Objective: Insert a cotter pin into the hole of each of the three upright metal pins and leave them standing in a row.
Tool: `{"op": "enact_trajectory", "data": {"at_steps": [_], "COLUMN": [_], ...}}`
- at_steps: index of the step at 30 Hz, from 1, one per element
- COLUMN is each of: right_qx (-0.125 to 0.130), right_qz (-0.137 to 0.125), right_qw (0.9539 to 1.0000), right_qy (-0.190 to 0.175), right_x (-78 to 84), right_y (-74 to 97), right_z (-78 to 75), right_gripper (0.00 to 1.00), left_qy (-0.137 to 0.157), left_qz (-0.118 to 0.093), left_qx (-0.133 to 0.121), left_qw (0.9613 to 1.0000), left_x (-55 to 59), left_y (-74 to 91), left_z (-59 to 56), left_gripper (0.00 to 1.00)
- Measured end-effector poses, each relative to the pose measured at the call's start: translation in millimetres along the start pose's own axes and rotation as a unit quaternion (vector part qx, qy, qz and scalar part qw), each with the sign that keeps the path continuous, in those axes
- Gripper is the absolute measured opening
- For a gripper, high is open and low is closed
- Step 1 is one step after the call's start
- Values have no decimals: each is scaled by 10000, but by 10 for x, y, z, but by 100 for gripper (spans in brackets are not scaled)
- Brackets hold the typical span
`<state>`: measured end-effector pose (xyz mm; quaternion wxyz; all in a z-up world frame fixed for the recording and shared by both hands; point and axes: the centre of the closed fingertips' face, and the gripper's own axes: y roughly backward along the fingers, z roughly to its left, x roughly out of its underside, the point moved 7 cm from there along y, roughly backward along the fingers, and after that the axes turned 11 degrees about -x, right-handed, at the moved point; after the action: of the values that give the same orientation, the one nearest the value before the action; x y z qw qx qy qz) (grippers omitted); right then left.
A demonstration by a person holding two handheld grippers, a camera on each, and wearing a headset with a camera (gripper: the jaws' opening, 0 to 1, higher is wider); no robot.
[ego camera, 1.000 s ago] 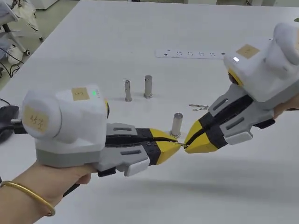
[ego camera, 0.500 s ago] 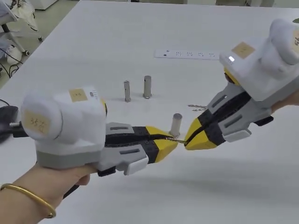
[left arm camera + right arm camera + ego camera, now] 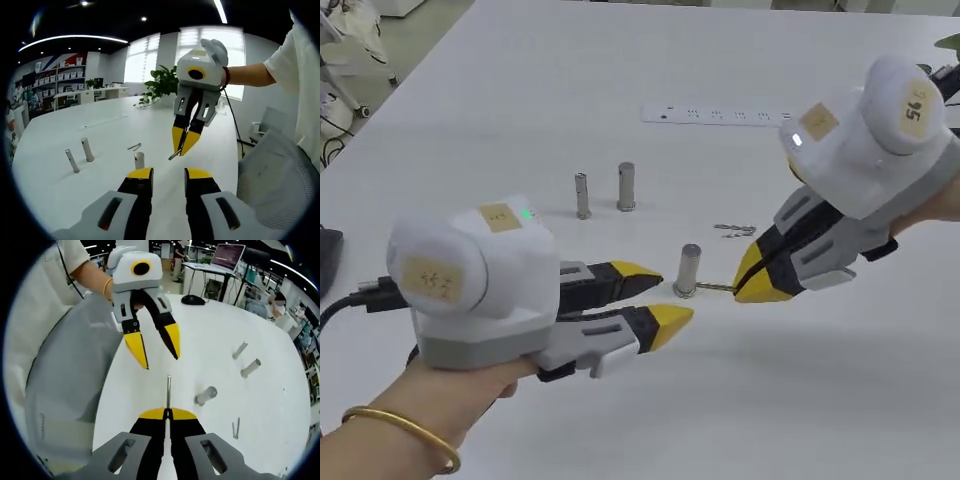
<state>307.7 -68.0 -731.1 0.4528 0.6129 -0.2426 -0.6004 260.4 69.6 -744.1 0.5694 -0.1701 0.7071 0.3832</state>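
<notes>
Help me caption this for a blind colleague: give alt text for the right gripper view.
The right tongs, shut on a thin cotter pin, point it across a white table toward the open left tongs. One metal pin stands close by, two more pins farther off.

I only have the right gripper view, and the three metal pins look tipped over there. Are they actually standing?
Observer: Yes. The head view shows the near metal pin, the thin pin and the thick pin all upright.
Operator: Is my cotter pin touching the near one?
Observer: No. The left gripper view shows a gap between it and the cotter pin in the right gripper.
Operator: Anything beyond them?
Observer: A white power strip lies past them.
</notes>
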Motion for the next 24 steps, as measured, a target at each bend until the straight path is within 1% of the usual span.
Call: {"op": "enact_trajectory", "data": {"at_steps": [4, 11, 16, 24], "right_qx": [155, 252, 350, 458], "right_qz": [176, 395, 479, 594], "right_qw": [9997, 9989, 9982, 9971], "right_qy": [-12, -48, -84, -105], "right_x": [76, 158, 195, 232], "right_y": [7, 4, 6, -7], "right_z": [-94, -217, -306, -428], "right_gripper": [2, 2, 2, 2], "left_qy": [20, -18, -12, -85], "left_qz": [-4, 35, 107, 229], "left_qx": [-118, -273, -430, -552], "left_qw": [9999, 9996, 9990, 9982], "left_x": [-9, -2, 23, 68], "left_y": [-74, -238, -353, -506], "left_z": [56, 115, 171, 263], "left_gripper": [24, 26, 27, 27]}}
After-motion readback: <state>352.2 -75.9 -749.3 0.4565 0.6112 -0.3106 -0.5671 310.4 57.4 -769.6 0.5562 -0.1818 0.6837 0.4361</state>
